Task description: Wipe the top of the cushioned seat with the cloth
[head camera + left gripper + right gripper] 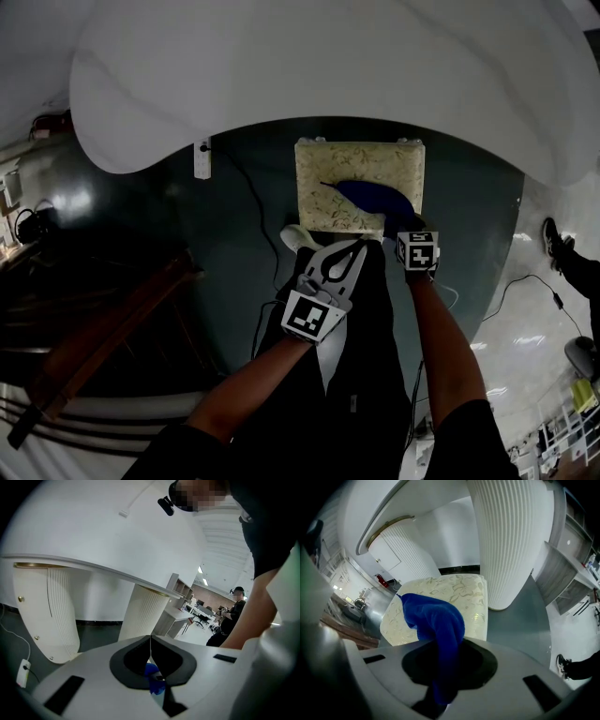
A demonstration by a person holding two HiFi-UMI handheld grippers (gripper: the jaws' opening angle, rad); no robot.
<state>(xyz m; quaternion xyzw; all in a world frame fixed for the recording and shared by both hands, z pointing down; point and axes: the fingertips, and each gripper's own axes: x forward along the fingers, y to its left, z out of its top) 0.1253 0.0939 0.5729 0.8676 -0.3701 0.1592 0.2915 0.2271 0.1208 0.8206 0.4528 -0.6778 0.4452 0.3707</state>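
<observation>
The cushioned seat is a cream, leaf-patterned square on the dark floor under the table's edge. A blue cloth lies across its right half. My right gripper is at the seat's near right corner, shut on the cloth. In the right gripper view the cloth rises out of my right gripper and drapes over the seat. My left gripper hangs just short of the seat's near edge, shut with nothing held. In its own view my left gripper has its jaws meeting in a thin line.
A large white tabletop overhangs the seat, on ribbed white pedestals. A white power adapter and its cable lie on the floor to the left. A wooden plank slants at the far left. Another person's shoe is at right.
</observation>
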